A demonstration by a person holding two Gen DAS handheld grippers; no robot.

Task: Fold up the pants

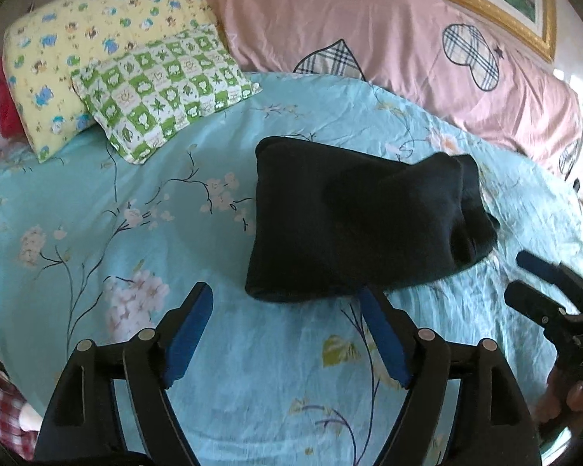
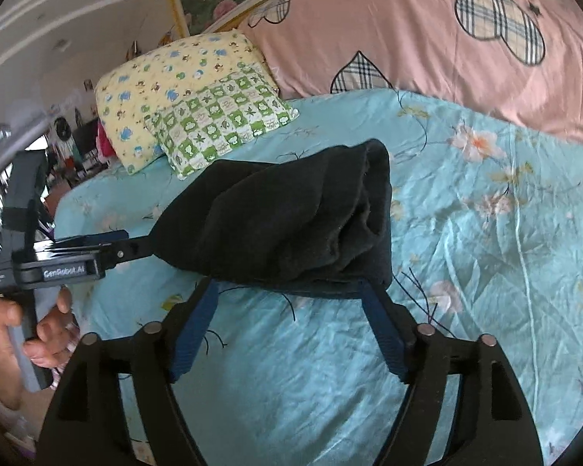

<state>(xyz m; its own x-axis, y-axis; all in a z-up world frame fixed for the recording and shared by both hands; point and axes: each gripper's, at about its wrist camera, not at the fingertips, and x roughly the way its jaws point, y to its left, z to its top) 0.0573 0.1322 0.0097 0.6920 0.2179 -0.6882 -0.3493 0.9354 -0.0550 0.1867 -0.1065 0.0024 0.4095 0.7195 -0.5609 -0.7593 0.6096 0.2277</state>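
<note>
The dark pants (image 1: pixel 349 225) lie folded into a thick bundle on the turquoise flowered bedsheet (image 1: pixel 136 233). My left gripper (image 1: pixel 283 295) stands open just in front of the bundle's near edge, its blue pads (image 1: pixel 190 334) bare and nothing held. In the right wrist view the pants (image 2: pixel 291 225) show stacked layers at their right end. My right gripper (image 2: pixel 289 287) is open too, its fingertips at the bundle's near edge without gripping it. The left gripper (image 2: pixel 124 242) shows from the side at the bundle's left end, and the right gripper (image 1: pixel 524 281) at the right of the left wrist view.
A yellow patterned pillow (image 1: pixel 77 58) and a green checked pillow (image 1: pixel 163 89) lie at the back left. A pink quilt with plaid hearts (image 1: pixel 369 31) runs along the back. A hand (image 2: pixel 46 334) holds the left gripper's handle. Bare sheet lies on both sides of the pants.
</note>
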